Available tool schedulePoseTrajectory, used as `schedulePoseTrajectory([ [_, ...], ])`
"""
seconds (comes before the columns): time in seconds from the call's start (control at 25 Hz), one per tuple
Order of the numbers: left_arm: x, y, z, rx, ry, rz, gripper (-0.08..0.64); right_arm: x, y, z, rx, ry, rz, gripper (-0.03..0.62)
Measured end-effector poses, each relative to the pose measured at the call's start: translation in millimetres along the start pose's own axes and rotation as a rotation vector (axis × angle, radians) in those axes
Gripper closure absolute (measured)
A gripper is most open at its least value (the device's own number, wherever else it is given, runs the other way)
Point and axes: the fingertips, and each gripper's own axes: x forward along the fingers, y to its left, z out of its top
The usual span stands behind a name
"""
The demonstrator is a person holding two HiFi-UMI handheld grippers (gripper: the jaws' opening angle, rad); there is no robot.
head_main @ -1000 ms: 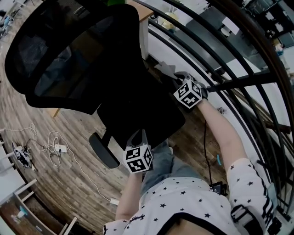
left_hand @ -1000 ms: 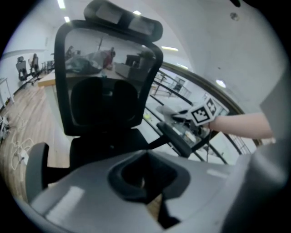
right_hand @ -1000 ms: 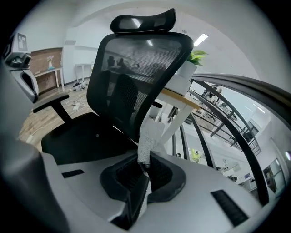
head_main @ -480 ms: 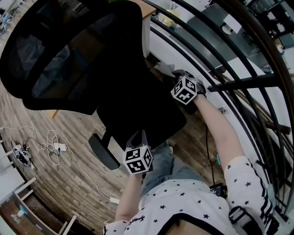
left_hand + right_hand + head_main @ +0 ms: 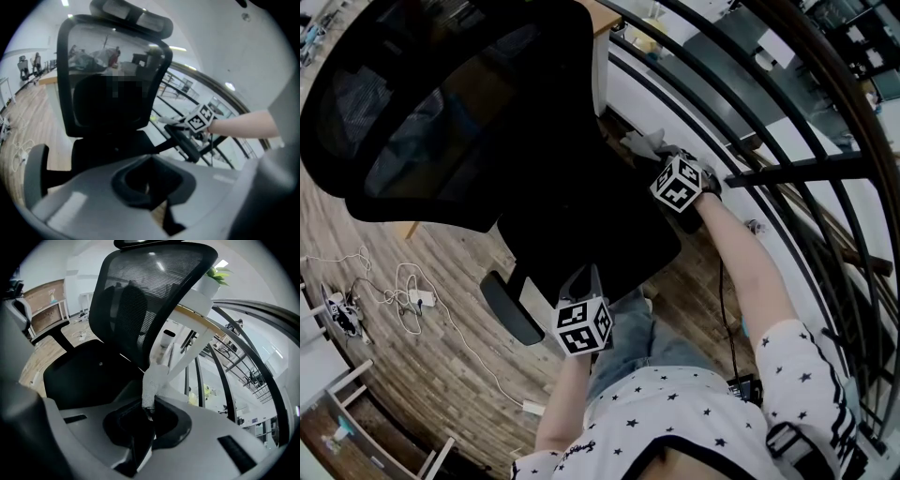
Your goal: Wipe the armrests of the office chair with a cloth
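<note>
Cloth sits clamped in the right gripper's fingers at the office chair's armrest; the left gripper's fingers are together, holding nothing.

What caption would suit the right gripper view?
Right gripper, shut on a white cloth, faces a black mesh-backed office chair.

Railing just beside the armrest
</note>
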Motion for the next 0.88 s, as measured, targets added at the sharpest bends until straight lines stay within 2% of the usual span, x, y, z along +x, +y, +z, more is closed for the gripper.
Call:
schedulePoseTrajectory([
  [0.32,-3.9,-1.9,2.6,0.005,-0.006,-0.003,0.557,-0.8,1.3,0.3,0.029,0.034,0.033,0.565],
  [0.88,-9.9,-10.0,-0.4,0.019,-0.013,-0.015,0.557,-10.2,16.2,-13.5,0.014,0.057,0.054,0.565],
])
